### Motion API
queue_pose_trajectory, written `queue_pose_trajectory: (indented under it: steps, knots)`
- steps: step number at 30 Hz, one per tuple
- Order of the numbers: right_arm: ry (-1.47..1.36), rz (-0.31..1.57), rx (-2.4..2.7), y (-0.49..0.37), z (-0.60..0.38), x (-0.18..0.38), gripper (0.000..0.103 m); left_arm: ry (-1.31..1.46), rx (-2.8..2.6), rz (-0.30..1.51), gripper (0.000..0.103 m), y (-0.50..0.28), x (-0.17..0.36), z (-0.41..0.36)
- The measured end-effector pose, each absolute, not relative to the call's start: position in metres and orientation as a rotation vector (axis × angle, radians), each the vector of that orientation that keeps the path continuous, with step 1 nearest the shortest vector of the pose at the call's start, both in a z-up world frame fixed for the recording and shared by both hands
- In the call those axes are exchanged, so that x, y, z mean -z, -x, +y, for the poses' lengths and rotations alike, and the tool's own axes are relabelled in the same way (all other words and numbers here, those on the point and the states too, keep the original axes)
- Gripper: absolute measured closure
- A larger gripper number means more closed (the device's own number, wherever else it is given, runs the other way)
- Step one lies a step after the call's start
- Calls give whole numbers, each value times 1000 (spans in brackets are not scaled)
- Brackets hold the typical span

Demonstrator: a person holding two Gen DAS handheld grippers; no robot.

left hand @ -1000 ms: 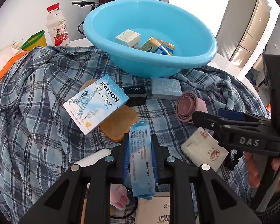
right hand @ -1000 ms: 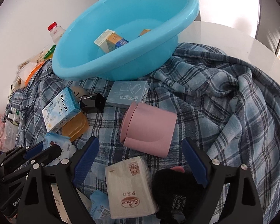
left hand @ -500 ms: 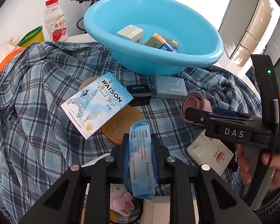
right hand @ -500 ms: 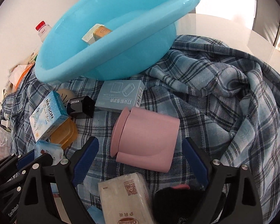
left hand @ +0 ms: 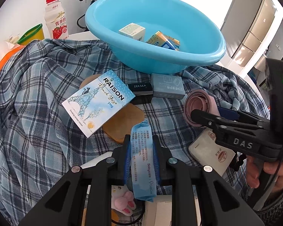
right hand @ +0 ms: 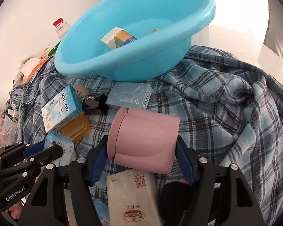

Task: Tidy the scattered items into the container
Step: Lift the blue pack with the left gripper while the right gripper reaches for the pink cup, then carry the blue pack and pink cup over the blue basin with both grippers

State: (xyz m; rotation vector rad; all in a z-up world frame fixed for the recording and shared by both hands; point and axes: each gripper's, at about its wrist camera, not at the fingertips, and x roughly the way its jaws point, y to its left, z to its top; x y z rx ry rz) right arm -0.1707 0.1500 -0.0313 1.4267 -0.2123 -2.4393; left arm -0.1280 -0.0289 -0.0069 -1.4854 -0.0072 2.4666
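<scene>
A light blue basin [left hand: 198, 54] stands at the back of the plaid cloth and holds a few small boxes; it also shows in the right wrist view [right hand: 122, 56]. My left gripper [left hand: 141, 156] is shut on a blue wipes packet [left hand: 142, 160], held above the cloth. My right gripper [right hand: 141, 156] has its blue pads against both sides of a pink cup [right hand: 143, 137] lying on its side. The right gripper [left hand: 213, 116] shows in the left wrist view at the cup [left hand: 198, 101].
On the cloth lie a RAISON box [left hand: 98, 101], a black ZEESEA box [left hand: 140, 89], a grey box [left hand: 168, 88], an amber lid [left hand: 124, 124] and a beige tissue pack [right hand: 132, 197]. A milk bottle [left hand: 56, 24] stands back left.
My right gripper has moved forward and closed around the pink cup. My left gripper, still holding the wipes packet, has moved a little toward the basin.
</scene>
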Motion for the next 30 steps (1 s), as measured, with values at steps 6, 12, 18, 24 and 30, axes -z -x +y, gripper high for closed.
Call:
queue_pose_trajectory:
  steps: [6, 12, 18, 24, 30]
  knots:
    - [-1389, -207, 2462, 163, 156, 16, 37, 1469, -2467, 13, 81, 121, 2, -24]
    - [-1389, -210, 2467, 160, 157, 15, 37, 1461, -2473, 22, 81, 116, -1, -20]
    - [-1353, -204, 2488, 152, 161, 3, 37, 1427, -2497, 28, 81, 111, -11, -17]
    - [-1216, -202, 2530, 136, 164, -38, 37, 1306, -2557, 70, 81, 103, -47, -12]
    - [-1039, -171, 2603, 112, 169, -86, 37, 1151, -2609, 101, 81, 88, -94, -11]
